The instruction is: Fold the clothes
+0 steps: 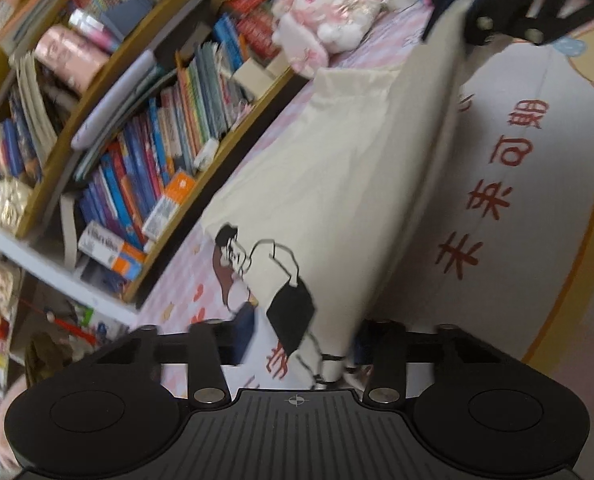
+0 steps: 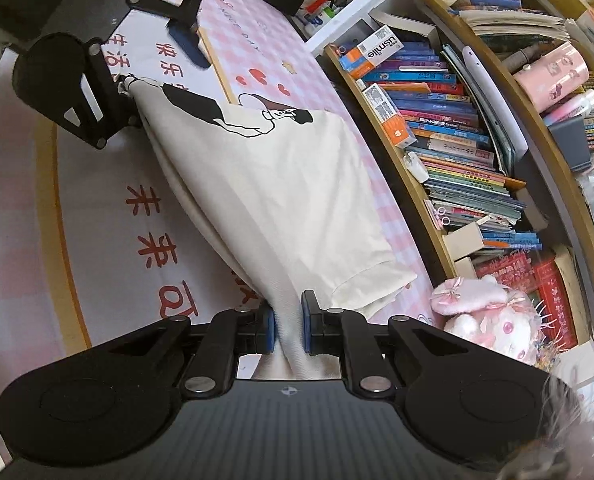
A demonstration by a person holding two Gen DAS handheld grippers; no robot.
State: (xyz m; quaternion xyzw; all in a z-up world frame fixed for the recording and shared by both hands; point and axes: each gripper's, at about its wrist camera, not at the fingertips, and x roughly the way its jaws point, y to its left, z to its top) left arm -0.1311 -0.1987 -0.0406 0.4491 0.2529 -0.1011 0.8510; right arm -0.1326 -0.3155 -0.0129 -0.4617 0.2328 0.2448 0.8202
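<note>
A cream T-shirt (image 1: 337, 180) with a black-line cartoon print is lifted into a taut ridge above the white mat with red characters (image 1: 537, 200). My left gripper (image 1: 309, 332) has the printed end of the shirt between its jaws. The cloth lies against the right finger, and the blurred blue left pad (image 1: 245, 328) stands a little apart from it, so this gripper is open. At the far end my right gripper (image 1: 481, 20) holds the shirt. In the right wrist view, my right gripper (image 2: 289, 328) is shut on bunched shirt (image 2: 289, 184), and the left gripper (image 2: 153, 66) sits at the far end.
A crowded bookshelf (image 1: 157, 140) (image 2: 457, 140) runs along the far side of the pink checked table cover (image 2: 377, 200). A pink and white plush toy (image 1: 329, 12) (image 2: 489, 320) sits by the shelf near my right gripper. Small clutter lies past the table end (image 2: 325, 0).
</note>
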